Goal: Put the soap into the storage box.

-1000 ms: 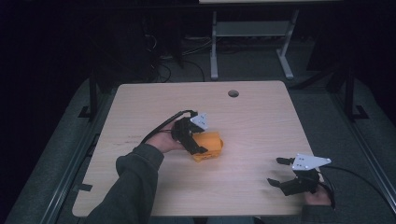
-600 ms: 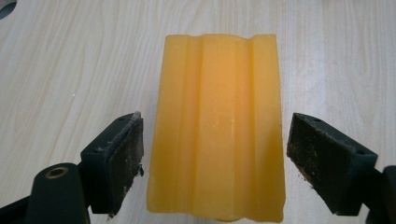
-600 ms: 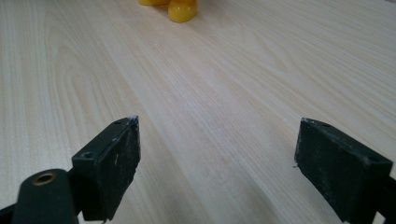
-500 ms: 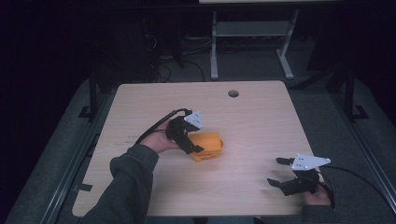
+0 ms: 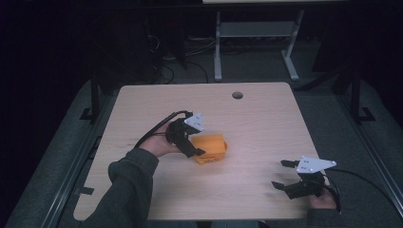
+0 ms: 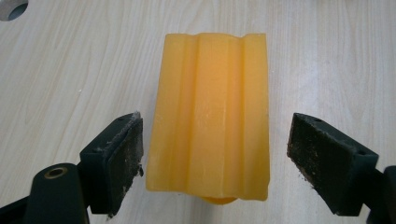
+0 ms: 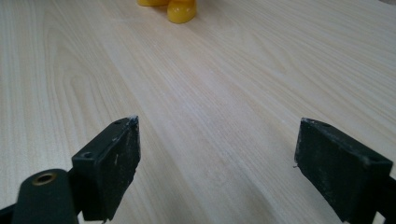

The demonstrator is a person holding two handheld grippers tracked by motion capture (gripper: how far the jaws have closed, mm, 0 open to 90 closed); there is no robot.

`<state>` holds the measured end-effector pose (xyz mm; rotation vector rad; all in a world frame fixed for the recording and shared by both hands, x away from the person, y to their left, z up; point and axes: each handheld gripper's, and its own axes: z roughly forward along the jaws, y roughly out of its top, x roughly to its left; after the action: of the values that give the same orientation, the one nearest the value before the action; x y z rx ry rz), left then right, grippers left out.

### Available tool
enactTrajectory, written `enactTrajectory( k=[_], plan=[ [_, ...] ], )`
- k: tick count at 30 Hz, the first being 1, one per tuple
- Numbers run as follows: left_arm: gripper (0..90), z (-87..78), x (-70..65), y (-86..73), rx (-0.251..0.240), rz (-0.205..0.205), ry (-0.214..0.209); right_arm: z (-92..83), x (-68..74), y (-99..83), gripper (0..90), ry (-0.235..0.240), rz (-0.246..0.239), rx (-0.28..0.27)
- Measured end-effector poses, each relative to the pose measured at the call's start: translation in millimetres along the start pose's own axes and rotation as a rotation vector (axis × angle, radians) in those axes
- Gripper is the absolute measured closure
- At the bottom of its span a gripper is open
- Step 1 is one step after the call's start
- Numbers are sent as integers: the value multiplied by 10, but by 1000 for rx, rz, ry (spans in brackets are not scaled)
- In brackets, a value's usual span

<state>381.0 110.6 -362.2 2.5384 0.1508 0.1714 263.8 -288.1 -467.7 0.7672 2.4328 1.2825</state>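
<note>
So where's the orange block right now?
In the high view the orange block lies left of the table's middle, between the open jaws of the left gripper.

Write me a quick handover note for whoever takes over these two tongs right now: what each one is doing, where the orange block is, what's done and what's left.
Left tongs: open, jaws on either side of the orange ridged block, a small gap showing at each pad, so no grip yet.
Right tongs: open, holding nothing, low over the near right part of the table, apart from the block.
Block: lying flat on the wood near the table's middle, ridges running away from the left tongs.
Done: left tongs lined up around the block.
Left: probably close on the block and lift or move it; the right tongs have no part in it so far.
</note>
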Motion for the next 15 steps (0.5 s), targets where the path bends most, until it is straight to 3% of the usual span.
enactTrajectory(
  k=[15],
  plan=[
    [191,-96,-56,-20,16,-4,4,7,6,10,137,-10,-5,1]
  ],
)
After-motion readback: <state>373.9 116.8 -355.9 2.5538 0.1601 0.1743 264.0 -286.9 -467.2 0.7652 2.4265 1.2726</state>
